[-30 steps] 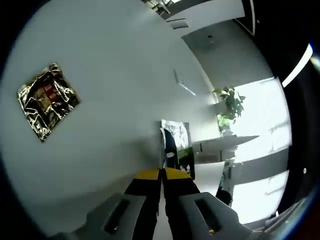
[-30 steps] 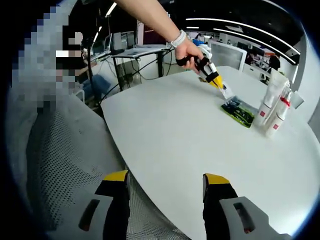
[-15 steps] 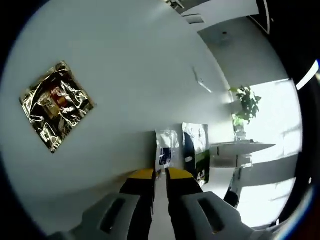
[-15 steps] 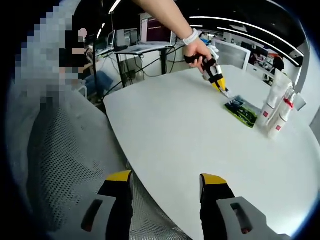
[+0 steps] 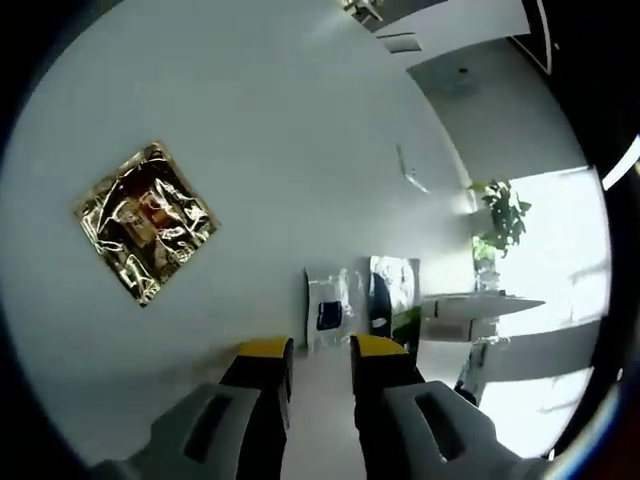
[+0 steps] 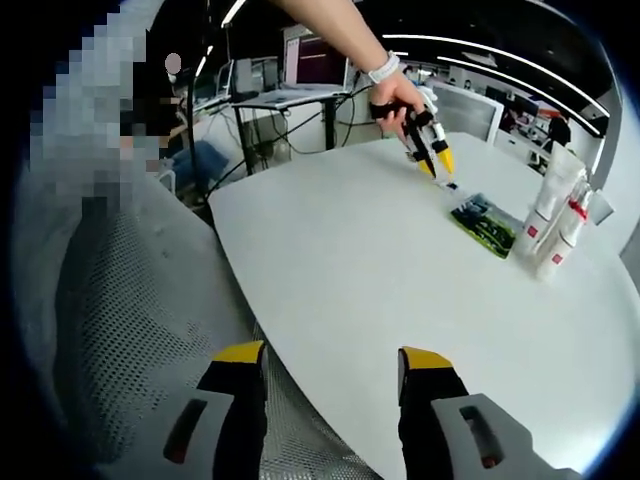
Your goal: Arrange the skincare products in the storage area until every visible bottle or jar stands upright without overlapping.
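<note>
Left gripper view looking down along the left gripper [image 5: 318,350], jaws parted with a narrow gap and grasping nothing. Lying flat on the white table [image 5: 250,120], just beyond the yellow tips: a small clear sachet [image 5: 328,312] with a dark label, and touching its far side a green-and-dark packet [image 5: 393,300], partly cut off by the table edge and hard to read. Resting well apart from the sachet, off to the side: a crinkled gold foil pouch [image 5: 146,222], print too small to make out. Standing past the table edge, beyond the packet: a potted plant [image 5: 503,212] against a bright window.

Right gripper view showing the right gripper [image 6: 328,362] hovering over the near edge of the table [image 6: 380,270], jaws spread wide and empty, a grey mesh chair [image 6: 120,340] sitting beneath it. Reaching in across the table: a hand [image 6: 392,98] with a wristband, gripping the left gripper [image 6: 443,170], tips pointing down just beside the packet [image 6: 485,224]. Standing upright just beyond the packet, close together: white tubes [image 6: 552,225] with red labels, number hard to tell. Showing behind the table: desks and monitors, blurred.
</note>
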Tool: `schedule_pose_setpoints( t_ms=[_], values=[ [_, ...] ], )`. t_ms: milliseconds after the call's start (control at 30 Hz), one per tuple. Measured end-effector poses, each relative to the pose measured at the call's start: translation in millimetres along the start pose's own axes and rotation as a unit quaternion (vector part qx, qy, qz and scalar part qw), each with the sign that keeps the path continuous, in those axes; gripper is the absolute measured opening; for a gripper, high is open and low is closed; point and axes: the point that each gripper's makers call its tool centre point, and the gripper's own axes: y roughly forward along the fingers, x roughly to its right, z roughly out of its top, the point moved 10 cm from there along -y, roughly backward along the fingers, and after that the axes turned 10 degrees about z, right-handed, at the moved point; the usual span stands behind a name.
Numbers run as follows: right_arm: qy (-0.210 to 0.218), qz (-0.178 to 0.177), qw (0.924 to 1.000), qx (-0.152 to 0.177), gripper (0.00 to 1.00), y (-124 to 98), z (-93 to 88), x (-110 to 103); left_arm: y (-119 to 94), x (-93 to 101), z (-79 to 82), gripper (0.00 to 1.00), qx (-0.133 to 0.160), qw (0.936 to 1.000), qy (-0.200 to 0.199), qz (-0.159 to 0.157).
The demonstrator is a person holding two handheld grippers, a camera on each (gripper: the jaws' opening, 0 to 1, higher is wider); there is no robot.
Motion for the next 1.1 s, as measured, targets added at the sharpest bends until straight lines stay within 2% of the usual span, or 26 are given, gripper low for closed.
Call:
schedule_pose_setpoints(
  t_ms=[33, 67, 100, 133, 167, 200, 233, 300, 333, 400, 433, 500, 533, 600, 667, 733, 833, 933, 967, 1000, 1067, 1100],
  values=[
    [0.0, 0.0, 1.0, 0.0, 0.49, 0.0, 0.1, 0.0, -4.6, 2.7, 2.9, 0.11, 0.003, 0.9995, 0.024, -0.022],
    [0.0, 0.0, 1.0, 0.0, 0.49, 0.0, -0.1, -0.2, -8.0, 3.0, 5.2, 0.1, 0.004, 0.9991, 0.035, -0.022],
    [-0.001, 0.001, 1.0, 0.0, 0.49, 0.1, -0.1, -0.3, -13.5, 0.8, 11.7, 0.12, 0.019, 0.9972, 0.072, -0.008],
    [-0.002, 0.001, 1.0, 0.0, 0.49, 0.2, -0.2, -0.5, -17.3, -1.6, 14.3, 0.16, 0.022, 0.996, 0.086, 0.011],
    [-0.002, 0.002, 1.0, 0.0, 0.49, 0.3, -0.3, -0.7, -22.2, -6.6, 20.0, 0.21, 0.03, 0.9921, 0.114, 0.043],
    [-0.003, 0.002, 1.0, 0.0, 0.48, 0.3, -0.1, -0.9, -25.7, -9.1, 24.5, 0.27, 0.041, 0.9862, 0.149, 0.059],
    [-0.004, 0.003, 1.0, -0.001, 0.48, 0.2, 0.1, -0.9, -30.7, -12.2, 31.0, 0.31, 0.058, 0.9757, 0.193, 0.086],
    [-0.004, 0.003, 1.0, -0.001, 0.48, 0.1, 0.1, -0.9, -36.5, -14.4, 37.8, 0.34, 0.075, 0.9587, 0.25, 0.114],
    [-0.004, 0.004, 1.0, -0.002, 0.48, 0.1, 0.0, -0.9, -40.8, -15.2, 43.5, 0.34, 0.098, 0.9341, 0.313, 0.14],
    [-0.004, 0.004, 1.0, -0.002, 0.48, 0.4, -0.1, -0.7, -43.3, -18.2, 48.1, 0.4, 0.113, 0.9067, 0.364, 0.181],
    [-0.003, 0.005, 1.0, -0.002, 0.48, 0.6, -0.2, -0.6, -42.6, -20.7, 49.1, 0.46, 0.111, 0.8992, 0.374, 0.198],
    [-0.002, 0.006, 1.0, -0.003, 0.49, 0.7, -0.2, -0.8, -38.0, -27.5, 50.5, 0.62, 0.097, 0.8911, 0.385, 0.22],
    [-0.003, 0.006, 1.0, -0.002, 0.49, 0.8, 0.0, -0.9, -35.5, -32.2, 52.0, 0.67, 0.088, 0.8824, 0.399, 0.234],
    [-0.002, 0.006, 1.0, -0.004, 0.48, 0.9, -0.3, -0.6, -29.8, -37.7, 52.5, 0.7, 0.083, 0.8796, 0.403, 0.239],
    [-0.001, 0.006, 1.0, -0.005, 0.49, 1.1, -0.7, -0.5, -24.6, -44.6, 57.0, 0.65, 0.07, 0.8789, 0.404, 0.244],
    [0.0, 0.006, 1.0, -0.005, 0.48, 1.0, -0.5, -0.2, -21.3, -44.8, 57.2, 0.62, 0.07, 0.8778, 0.407, 0.243],
    [0.001, 0.006, 0.9999, -0.008, 0.48, 1.4, -1.4, 0.0, -16.4, -48.9, 60.2, 0.61, 0.066, 0.8735, 0.414, 0.248],
    [0.001, 0.006, 0.9999, -0.009, 0.48, 1.3, -1.6, 0.2, -12.8, -51.8, 58.9, 0.58, 0.044, 0.8579, 0.441, 0.26],
    [0.001, 0.006, 0.9999, -0.01, 0.48, 1.3, -1.7, 0.1, -11.1, -48.0, 59.2, 0.57, 0.06, 0.8635, 0.439, 0.24],
    [0.001, 0.007, 0.9999, -0.01, 0.48, 1.3, -1.7, 0.0, -11.4, -49.2, 59.5, 0.57, 0.058, 0.8655, 0.431, 0.249],
    [0.0, 0.008, 0.9999, -0.01, 0.48, 1.4, -1.6, -0.1, -14.6, -50.0, 61.1, 0.55, 0.056, 0.8673, 0.431, 0.243],
    [0.0, 0.009, 0.9999, -0.011, 0.48, 1.5, -1.7, -0.4, -13.7, -50.5, 60.7, 0.53, 0.054, 0.8706, 0.431, 0.232]
  ],
)
